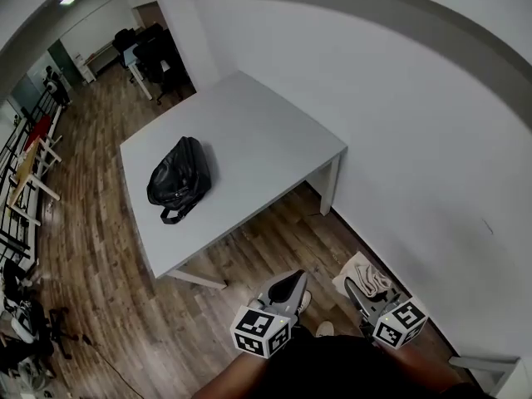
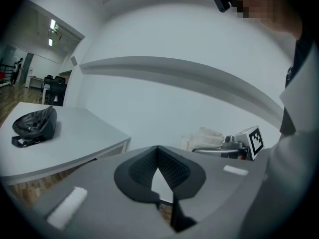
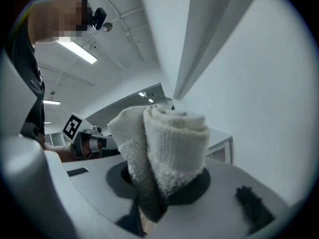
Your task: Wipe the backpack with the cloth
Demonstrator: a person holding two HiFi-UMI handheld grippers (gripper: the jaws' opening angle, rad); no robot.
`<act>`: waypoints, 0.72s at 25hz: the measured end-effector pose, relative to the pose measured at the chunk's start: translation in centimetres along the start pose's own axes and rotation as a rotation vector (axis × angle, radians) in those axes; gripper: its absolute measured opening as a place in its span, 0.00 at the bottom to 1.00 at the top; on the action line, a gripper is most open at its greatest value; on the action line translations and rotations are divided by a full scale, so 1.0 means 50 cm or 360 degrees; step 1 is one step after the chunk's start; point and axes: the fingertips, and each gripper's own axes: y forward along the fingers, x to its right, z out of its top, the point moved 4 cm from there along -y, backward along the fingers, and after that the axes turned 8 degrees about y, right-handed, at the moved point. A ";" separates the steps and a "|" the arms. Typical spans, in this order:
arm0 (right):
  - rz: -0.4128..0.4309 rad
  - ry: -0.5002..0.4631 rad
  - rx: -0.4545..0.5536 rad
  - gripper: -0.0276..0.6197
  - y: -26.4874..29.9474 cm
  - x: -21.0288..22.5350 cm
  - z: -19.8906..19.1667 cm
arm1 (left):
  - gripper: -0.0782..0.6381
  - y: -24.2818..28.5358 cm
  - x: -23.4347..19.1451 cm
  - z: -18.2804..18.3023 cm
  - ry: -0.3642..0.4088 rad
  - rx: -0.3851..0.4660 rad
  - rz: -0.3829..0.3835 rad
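- Where the head view drops toward its bottom edge, two hand-held tools side by side above the brown wood-plank floor [image 1: 108,306], both well apart from the table.
- At lower centre of that view, the grey two-jaw left gripper [image 1: 297,279], with its black-and-white marker cube [image 1: 260,331] just below.
- In the left gripper view, left gripper [image 2: 158,149] clenched: dark ribbed pads [image 2: 172,169] meeting at their tips, nothing between them.
- At lower right of the head view, the matching right gripper [image 1: 350,286], close against the plain white wall [image 1: 416,140].
- Right gripper [image 3: 160,182] clamped on a thick cream terry cloth [image 3: 167,143], bunched and folded, rising out of the jaws and filling the middle of the right gripper view.
- Same cloth [image 1: 366,273] pale against the floor at lower right of the head view, and right of centre in the left gripper view [image 2: 204,136].
- Black, soft, slumped backpack [image 1: 179,179] lying on the light grey rectangular table [image 1: 258,131], centre left of the head view, near the table's left edge, a strap loop hanging toward the near edge.
- Backpack [image 2: 35,124] again at the far left of the left gripper view, on the tabletop [image 2: 79,133].
- Neither tool touching the backpack or the table.
- In the upper left corner of the head view, dark office chairs [image 1: 154,52] beyond the table.
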 end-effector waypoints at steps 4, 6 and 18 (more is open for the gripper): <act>0.0081 -0.0020 -0.0033 0.17 0.002 -0.016 -0.016 | 0.12 -0.042 0.003 -0.023 -0.0033 0.0016 0.0105; 0.0113 -0.0047 -0.0055 0.17 -0.002 -0.025 -0.021 | 0.12 -0.061 0.007 -0.029 -0.0046 0.0031 0.0146; 0.0275 -0.0077 -0.0123 0.17 0.028 -0.066 -0.045 | 0.12 -0.143 -0.015 -0.060 -0.0084 0.0030 0.0359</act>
